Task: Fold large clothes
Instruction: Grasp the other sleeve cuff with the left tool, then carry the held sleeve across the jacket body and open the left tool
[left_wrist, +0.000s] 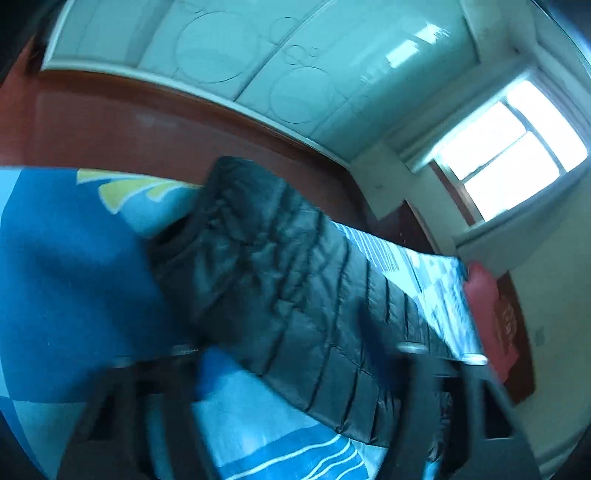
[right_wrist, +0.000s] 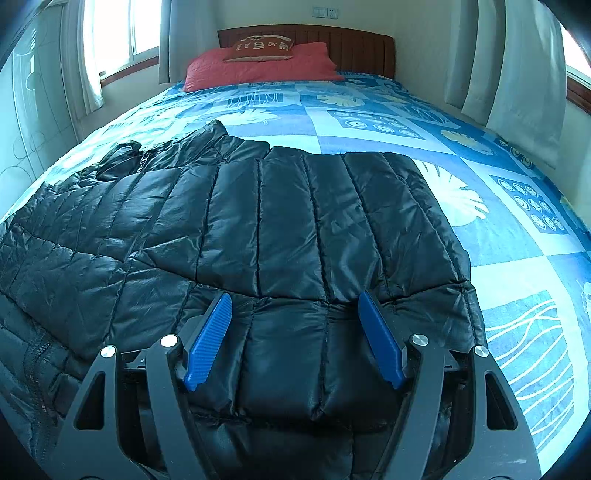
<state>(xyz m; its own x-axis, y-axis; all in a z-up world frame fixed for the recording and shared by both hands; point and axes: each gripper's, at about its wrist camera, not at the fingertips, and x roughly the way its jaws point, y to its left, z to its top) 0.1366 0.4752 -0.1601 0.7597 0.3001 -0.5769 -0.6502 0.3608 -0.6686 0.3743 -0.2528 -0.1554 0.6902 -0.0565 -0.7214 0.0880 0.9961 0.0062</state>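
Note:
A black quilted puffer jacket (right_wrist: 258, 229) lies spread on the bed, partly folded over itself, collar toward the left. My right gripper (right_wrist: 295, 306) is open, its blue fingers (right_wrist: 210, 332) resting low over the jacket's near edge, empty. In the left wrist view the picture is blurred and tilted; the jacket (left_wrist: 288, 288) stretches across the bed. My left gripper (left_wrist: 295, 424) shows only as dark blurred arms at the bottom, spread wide apart over the jacket's edge.
The bed has a blue patterned cover (right_wrist: 498, 229). A red pillow (right_wrist: 258, 66) and a brown cushion (right_wrist: 258, 48) lie by the wooden headboard (right_wrist: 351, 44). Curtained windows stand on both sides. A white wardrobe (left_wrist: 240, 55) stands beside the bed.

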